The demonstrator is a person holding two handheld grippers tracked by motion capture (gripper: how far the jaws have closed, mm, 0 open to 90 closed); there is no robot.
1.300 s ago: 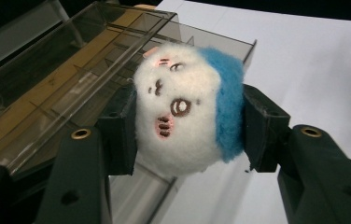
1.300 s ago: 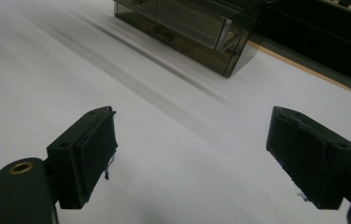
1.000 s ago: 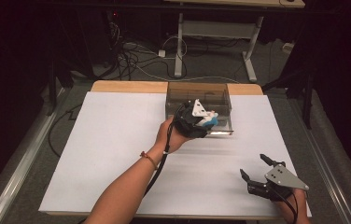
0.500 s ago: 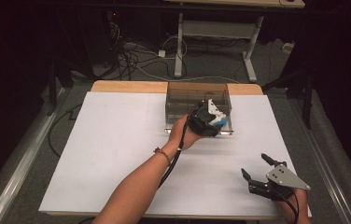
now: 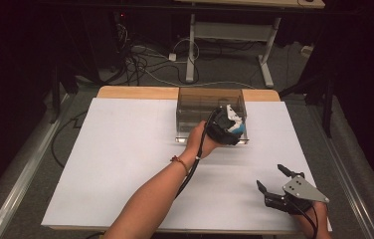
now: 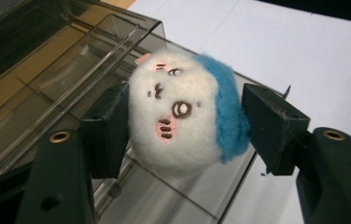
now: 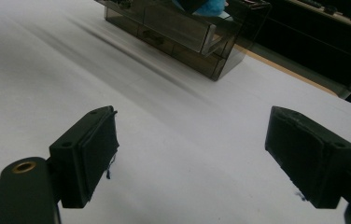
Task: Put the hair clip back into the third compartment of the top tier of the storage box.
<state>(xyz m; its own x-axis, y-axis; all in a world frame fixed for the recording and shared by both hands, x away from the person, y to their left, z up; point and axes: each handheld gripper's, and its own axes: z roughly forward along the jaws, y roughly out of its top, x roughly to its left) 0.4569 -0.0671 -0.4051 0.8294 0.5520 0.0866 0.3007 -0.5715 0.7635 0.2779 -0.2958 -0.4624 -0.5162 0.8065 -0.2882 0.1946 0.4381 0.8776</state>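
Left gripper view gives the detail: a round felt toy [image 6: 187, 114], white with a blue patch on one side and a small stitched face, sits pinched between the two black jaws of the left gripper [image 6: 185, 123], one pad pressing each side. The toy hangs over the open clear drawer [image 6: 164, 196] of a smoky transparent box [image 6: 61, 70]; whether it touches the drawer can't be told.

High view shows the layout instead: left gripper [image 5: 227, 124] at the front of the transparent box [image 5: 195, 102], near the table's far edge, right of centre. The toy [image 5: 235, 125] reads there as a small white and blue blob. Left hand [image 5: 198, 142] wraps the gripper body, forearm stretched diagonally from the bottom edge, a thin band on the wrist, cable trailing along the arm.

Right gripper [image 5: 274, 181] sits low at the near right corner of the white table [image 5: 115, 164], well apart from the box, jaws spread wide, grey plate on top, hand behind it.

Right gripper view: right gripper [image 7: 192, 154] with both black pads far apart, bare white surface between them, the box [image 7: 183, 32] far ahead with a bit of blue [image 7: 208, 7] above it.

Behind the table: dark floor, loose cables [image 5: 150, 64], white desk legs [image 5: 191, 50].
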